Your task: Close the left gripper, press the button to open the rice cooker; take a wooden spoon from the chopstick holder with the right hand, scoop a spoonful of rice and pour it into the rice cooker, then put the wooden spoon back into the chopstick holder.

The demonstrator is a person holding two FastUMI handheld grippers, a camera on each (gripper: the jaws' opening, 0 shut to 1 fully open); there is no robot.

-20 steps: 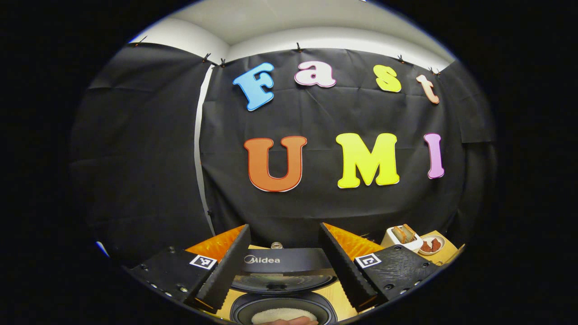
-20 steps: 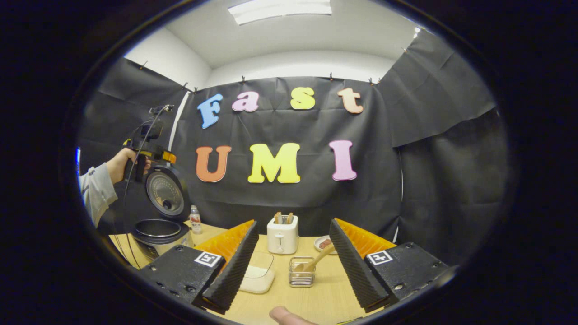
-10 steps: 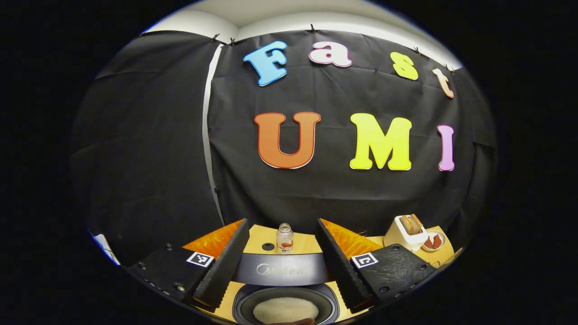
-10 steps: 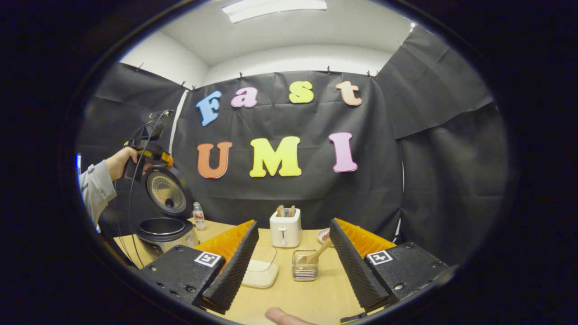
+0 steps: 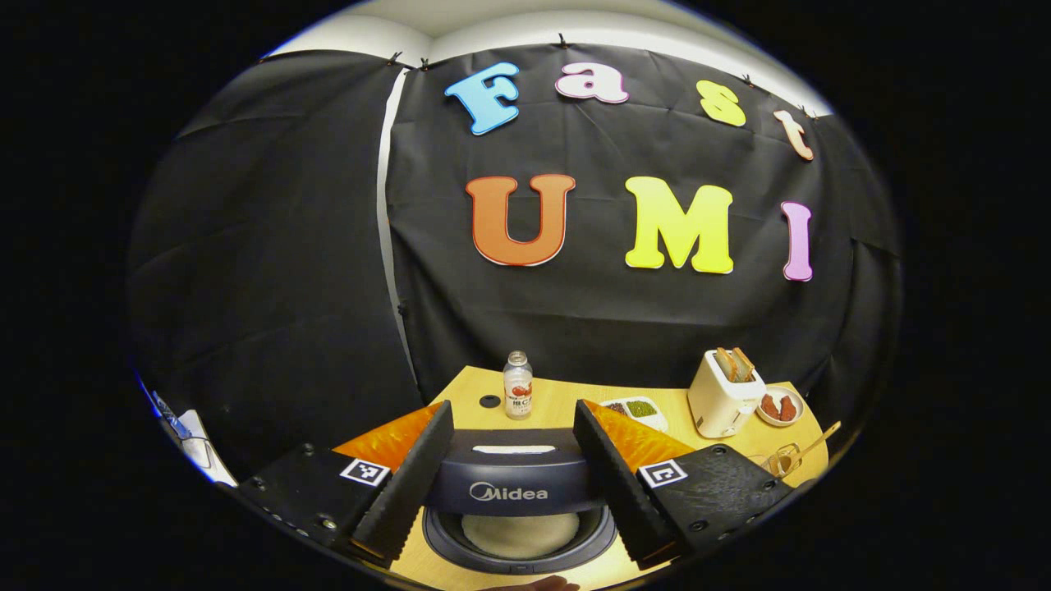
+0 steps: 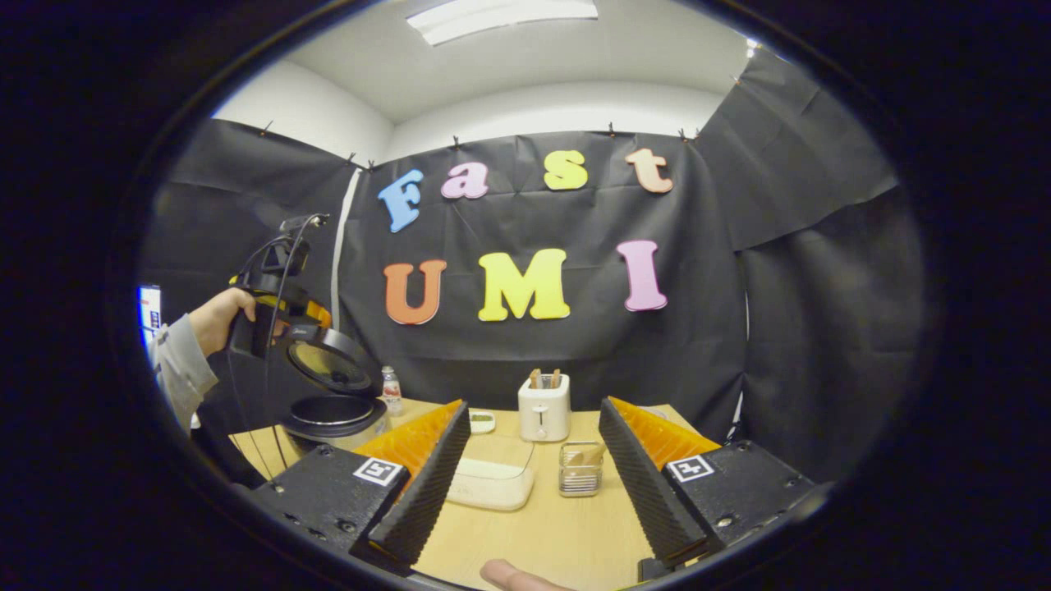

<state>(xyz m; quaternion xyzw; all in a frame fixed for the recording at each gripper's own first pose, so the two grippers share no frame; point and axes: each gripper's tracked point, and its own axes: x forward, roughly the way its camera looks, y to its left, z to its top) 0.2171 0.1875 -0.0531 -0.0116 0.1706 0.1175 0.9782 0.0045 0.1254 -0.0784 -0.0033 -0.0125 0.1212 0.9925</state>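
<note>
- Rice cooker lid partly raised; rice seemingly inside already.
- Wooden spoon sits in the chopstick holder.
- Left gripper and right gripper: fingers wide, empty.

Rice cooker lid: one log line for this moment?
rice cooker lid: half-raised over pot, rice inside | left gripper: open, straddling lid | right gripper: open, empty | wooden spoon: in chopstick holder

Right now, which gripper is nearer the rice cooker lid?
Left. The left gripper is at the rice cooker lid; the right gripper is over by the chopstick holder.
</note>
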